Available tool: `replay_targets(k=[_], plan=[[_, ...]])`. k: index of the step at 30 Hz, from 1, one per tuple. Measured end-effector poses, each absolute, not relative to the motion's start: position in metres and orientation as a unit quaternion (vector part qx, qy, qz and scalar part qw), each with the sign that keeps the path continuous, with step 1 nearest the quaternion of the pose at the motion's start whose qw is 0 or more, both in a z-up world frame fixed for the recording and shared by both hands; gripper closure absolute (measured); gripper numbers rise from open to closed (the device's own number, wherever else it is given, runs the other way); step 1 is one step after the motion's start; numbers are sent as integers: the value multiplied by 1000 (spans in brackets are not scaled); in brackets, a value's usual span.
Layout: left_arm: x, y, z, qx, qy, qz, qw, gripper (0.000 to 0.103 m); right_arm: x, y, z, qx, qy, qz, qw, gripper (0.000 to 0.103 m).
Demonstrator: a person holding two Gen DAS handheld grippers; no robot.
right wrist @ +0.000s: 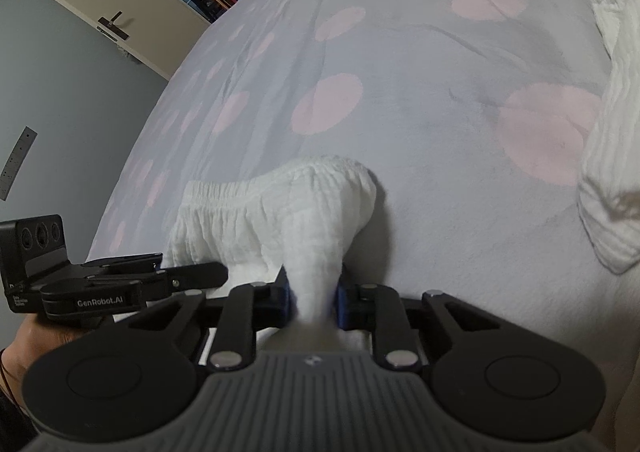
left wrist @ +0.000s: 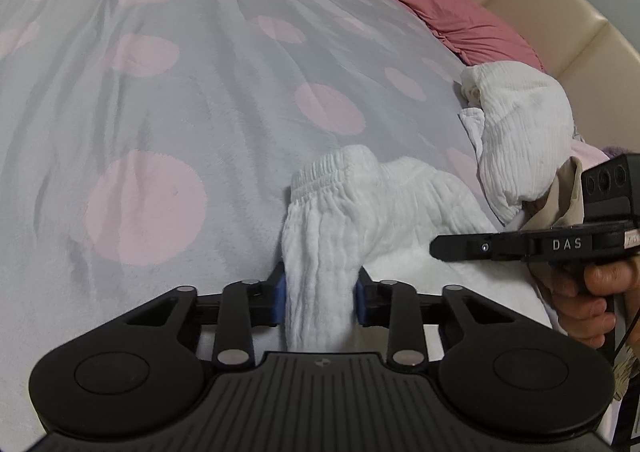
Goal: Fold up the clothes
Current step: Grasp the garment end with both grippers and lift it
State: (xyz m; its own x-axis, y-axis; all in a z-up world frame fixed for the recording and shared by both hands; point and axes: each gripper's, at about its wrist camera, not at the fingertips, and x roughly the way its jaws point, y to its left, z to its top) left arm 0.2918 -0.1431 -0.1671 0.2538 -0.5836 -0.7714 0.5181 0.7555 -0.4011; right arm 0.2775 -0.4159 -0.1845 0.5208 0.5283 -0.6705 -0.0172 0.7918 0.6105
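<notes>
Left wrist view shows you the white shorts [left wrist: 352, 208] with a gathered elastic waistband, bunched up on the bed [left wrist: 160, 92] and lifted at two places. Your left gripper [left wrist: 320, 294] is clenched on a rope of the white cloth between its blue pads, and your right gripper [right wrist: 314, 298] pinches another gathered part of the same garment, a little way along from the first. The waistband stands up in a hump between and beyond the two grips, so the shorts are neither spread flat nor lying in a neat fold. Judging by that, you have the garment in hand mid-handling, and the flattening and creasing are yet to be seen in its shape.

Just beyond the shorts, toward the headboard [left wrist: 560, 4], lies a second white garment [left wrist: 520, 132], ribbed and crumpled in a heap; it is not folded either. A strip of beige cloth [left wrist: 564, 196] shows beside it, though whether that is a third piece of clothing is hard to say from this angle.

Counted: two grippers, two white garments, one pink pillow [left wrist: 460, 20], one spotted bedspread.
</notes>
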Motion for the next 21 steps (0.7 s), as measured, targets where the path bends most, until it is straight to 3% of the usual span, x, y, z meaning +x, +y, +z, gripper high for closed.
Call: replay_targets(k=[7, 15, 21], plan=[[291, -149, -169, -17, 525, -342, 779, 88, 264, -410, -186, 277, 465, 144, 829, 81], [290, -149, -172, -19, 530, -337, 778, 89, 265, -412, -189, 273, 459, 148, 832, 82], [287, -148, -166, -20, 486, -363, 795, 93, 260, -413, -170, 266, 425, 159, 850, 84]])
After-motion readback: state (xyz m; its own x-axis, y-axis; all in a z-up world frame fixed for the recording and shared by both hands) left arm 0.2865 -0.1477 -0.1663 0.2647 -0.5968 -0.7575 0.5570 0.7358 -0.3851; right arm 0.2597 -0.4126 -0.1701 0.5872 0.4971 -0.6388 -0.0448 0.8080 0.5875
